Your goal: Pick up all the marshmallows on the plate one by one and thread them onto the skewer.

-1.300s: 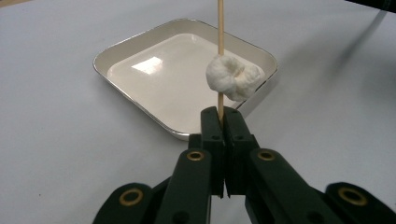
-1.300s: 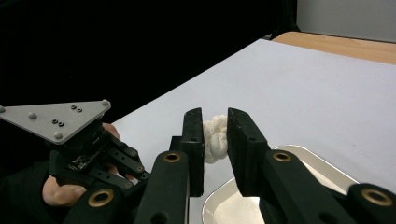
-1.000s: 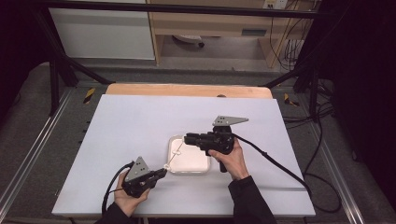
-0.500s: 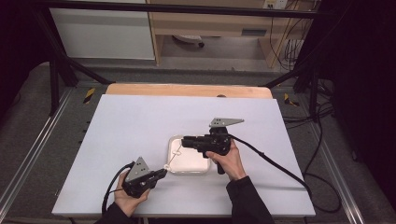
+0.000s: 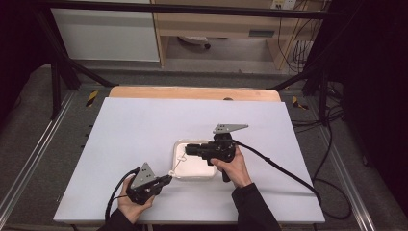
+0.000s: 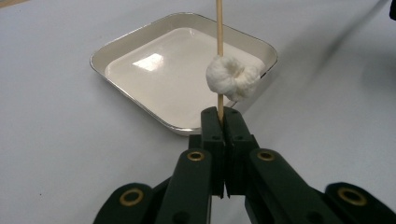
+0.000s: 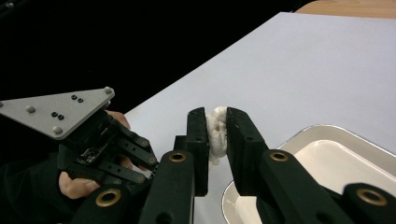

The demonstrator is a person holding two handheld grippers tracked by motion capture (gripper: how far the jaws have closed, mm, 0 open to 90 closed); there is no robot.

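The white soft piece (image 6: 232, 79), maybe a marshmallow or a small lump of dough, sits on a thin wooden skewer (image 6: 218, 28), near the skewer's lower end and just above the near corner of the white square dish (image 6: 116, 44). In the high view we find this piece (image 5: 182, 158) over the left edge of the dish (image 5: 195, 177), which stands on the white table (image 5: 144, 125) a little in front of the middle.

We hold the skewer with the left gripper (image 6: 223, 114); its jaws are fully together on the stick, right below the white piece. We judge this low grip keeps the stick stiff and gives a firm counter-hold while the piece is pulled along it.

The right gripper (image 7: 215, 128) comes from the other side, across the dish. Its jaws are pressed on the two sides of the white piece (image 7: 216, 130), and the soft material is squeezed a little between them. The squeeze looks light, probably so that the piece is not crushed or torn. In the high view the right gripper (image 5: 188, 150) lies level over the dish, with the person's right hand (image 5: 233, 166) behind it, and the left gripper (image 5: 166, 179) points up toward it from the near left.

We think the dish is placed directly under the piece so that it can fall there when it slides off the skewer. It is empty for now, so this step looks not yet done.
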